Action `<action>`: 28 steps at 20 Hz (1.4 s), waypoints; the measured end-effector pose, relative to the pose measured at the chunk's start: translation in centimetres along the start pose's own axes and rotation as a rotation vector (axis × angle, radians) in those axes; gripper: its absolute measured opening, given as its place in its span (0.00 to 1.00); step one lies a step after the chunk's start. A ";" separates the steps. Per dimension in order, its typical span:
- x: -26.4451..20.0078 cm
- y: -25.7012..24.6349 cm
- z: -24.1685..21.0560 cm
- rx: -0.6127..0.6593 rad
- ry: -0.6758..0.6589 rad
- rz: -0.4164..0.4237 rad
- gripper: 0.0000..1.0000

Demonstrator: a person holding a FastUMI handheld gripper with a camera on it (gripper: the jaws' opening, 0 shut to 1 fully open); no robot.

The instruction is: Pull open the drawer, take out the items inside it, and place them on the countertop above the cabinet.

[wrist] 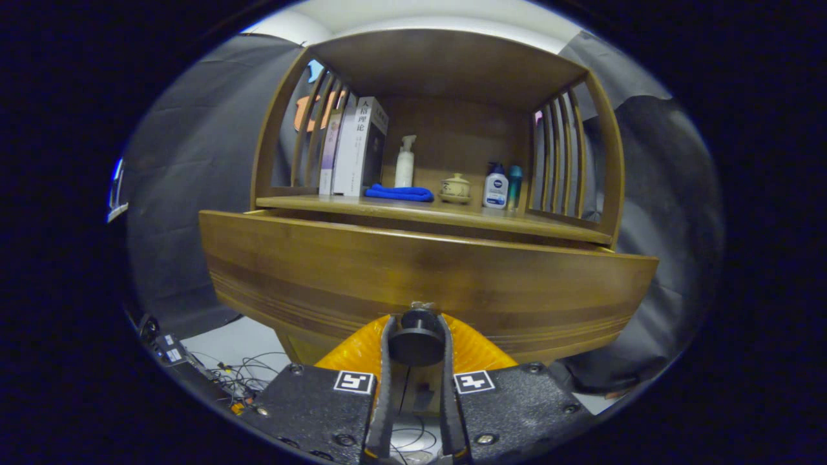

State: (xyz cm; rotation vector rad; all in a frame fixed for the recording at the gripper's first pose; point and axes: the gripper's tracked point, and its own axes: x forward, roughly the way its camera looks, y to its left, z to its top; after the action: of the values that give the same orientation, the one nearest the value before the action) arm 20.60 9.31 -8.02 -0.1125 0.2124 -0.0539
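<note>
Drawer (426,278): stiff, heavy wood; its round knob (417,337) is the hold, tool (417,339) already clamped on it.

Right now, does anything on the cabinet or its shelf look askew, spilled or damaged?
Nothing stands out. The gripper is shut on the drawer knob, and the drawer front stands out from the cabinet. On the shelf, books, bottles and lidded pot stand upright; the blue cloth lies folded.
</note>
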 end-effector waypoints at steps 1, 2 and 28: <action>-0.7 0.1 -0.3 0.005 0.003 0.003 0.32; -1.4 0.2 -0.5 0.009 0.006 0.005 0.32; -8.1 1.2 -0.5 -0.017 -0.054 0.037 0.62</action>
State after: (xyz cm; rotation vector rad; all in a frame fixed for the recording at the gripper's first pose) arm 12.63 10.92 -6.99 -0.1266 0.1613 -0.0125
